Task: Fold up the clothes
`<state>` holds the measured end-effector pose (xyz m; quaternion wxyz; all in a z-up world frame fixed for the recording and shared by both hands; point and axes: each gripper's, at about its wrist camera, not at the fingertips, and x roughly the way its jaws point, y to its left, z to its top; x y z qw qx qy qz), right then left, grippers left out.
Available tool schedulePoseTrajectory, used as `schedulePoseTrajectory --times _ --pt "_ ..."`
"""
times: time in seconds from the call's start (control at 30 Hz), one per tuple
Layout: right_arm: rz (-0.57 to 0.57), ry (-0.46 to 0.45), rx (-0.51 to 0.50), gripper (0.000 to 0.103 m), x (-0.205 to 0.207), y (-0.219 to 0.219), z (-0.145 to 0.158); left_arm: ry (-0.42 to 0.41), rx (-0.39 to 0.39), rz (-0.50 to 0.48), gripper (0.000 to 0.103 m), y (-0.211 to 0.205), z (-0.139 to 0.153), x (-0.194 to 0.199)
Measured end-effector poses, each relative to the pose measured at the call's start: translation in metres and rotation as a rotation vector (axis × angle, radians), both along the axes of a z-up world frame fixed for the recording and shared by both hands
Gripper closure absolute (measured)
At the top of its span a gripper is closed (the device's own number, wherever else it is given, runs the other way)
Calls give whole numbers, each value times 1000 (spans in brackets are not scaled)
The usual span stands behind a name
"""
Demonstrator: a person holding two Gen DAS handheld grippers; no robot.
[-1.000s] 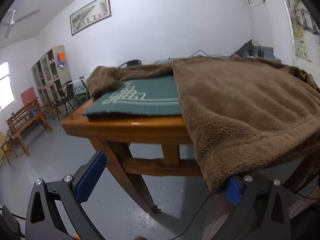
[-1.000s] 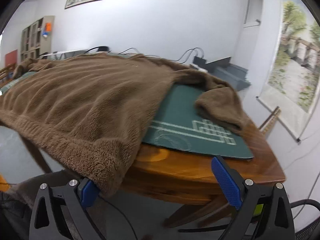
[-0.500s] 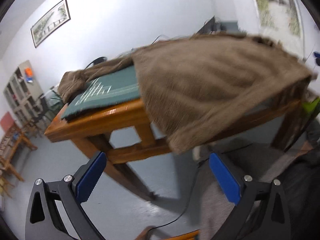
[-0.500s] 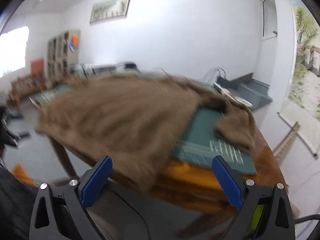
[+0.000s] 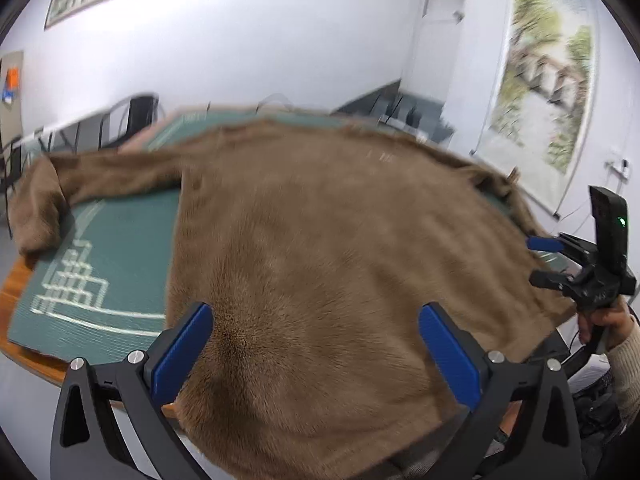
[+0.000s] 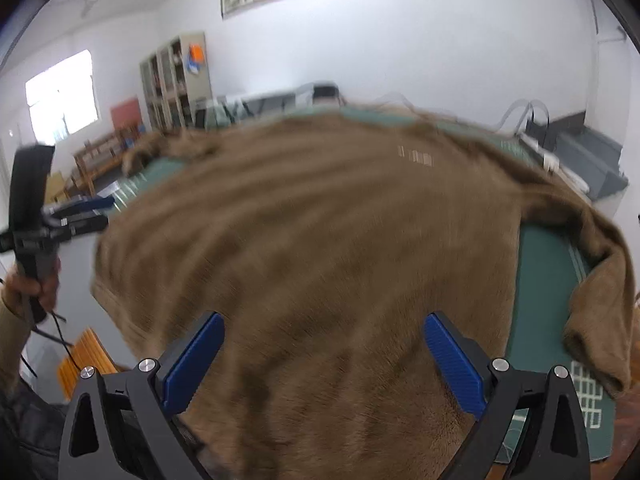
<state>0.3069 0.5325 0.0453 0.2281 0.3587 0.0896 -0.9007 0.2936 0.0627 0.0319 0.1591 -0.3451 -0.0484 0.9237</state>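
- Hovering over the spread brown sweater [image 5: 320, 248], both of your tools have their blue fingers standing wide apart with nothing between them; the left gripper [image 5: 316, 356] and the right gripper [image 6: 320, 364] hold no cloth.
- Your sweater lies open across the green mat [image 5: 104, 264] on the wooden table [image 5: 16, 280], its body flat, its hem spilling over the near edge toward you.
- 1 sleeve [image 5: 40, 200] runs out to the left and bunches at its cuff on the mat; the other sleeve [image 6: 600, 300] trails to the right and droops in a fold near the right table edge.
- Both views are blurred, so I cannot tell how sharp the hem line is or whether any wrinkle runs under the body.
- No fold shows in the body: you see 1 full layer with both sleeves out. My judgement is that you are at the flat, laid-out stage, with the tools raised over the cloth rather than gripping it.
- Any fold from here calls for 2 pinch points on the same edge, 1 per tool, so the plush cloth lifts evenly instead of dragging.
- Watch the overhanging hem: thick pile like this is likely heavy enough to slide toward you if only 1 side lifts.
- Keep the fingers clear of the mat, or it may come up with the sweater.
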Motion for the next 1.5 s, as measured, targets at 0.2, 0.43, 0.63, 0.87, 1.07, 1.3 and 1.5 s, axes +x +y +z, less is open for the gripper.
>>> schedulePoseTrajectory --times 0.2,0.43,0.63,0.87,1.07,1.3,1.5 --pt "17 -50 111 1 11 24 -22 -47 -6 7 0 -6 -14 -11" --pt "46 -102 104 1 1 27 -4 -71 -138 -39 0 9 -12 -24" --pt "72 -142 91 1 -17 22 20 -82 -51 -49 0 -2 20 -59" --pt "224 -167 72 1 -84 -7 29 -164 -58 -83 0 11 25 -129" --pt "346 -242 239 1 -92 -20 -14 -263 -160 -100 0 22 -4 -162" --pt "334 -186 185 1 -69 25 -15 -232 -262 -132 0 25 -17 -155" --pt "286 -166 168 0 -65 27 -13 -241 -257 -141 0 16 -17 -157"
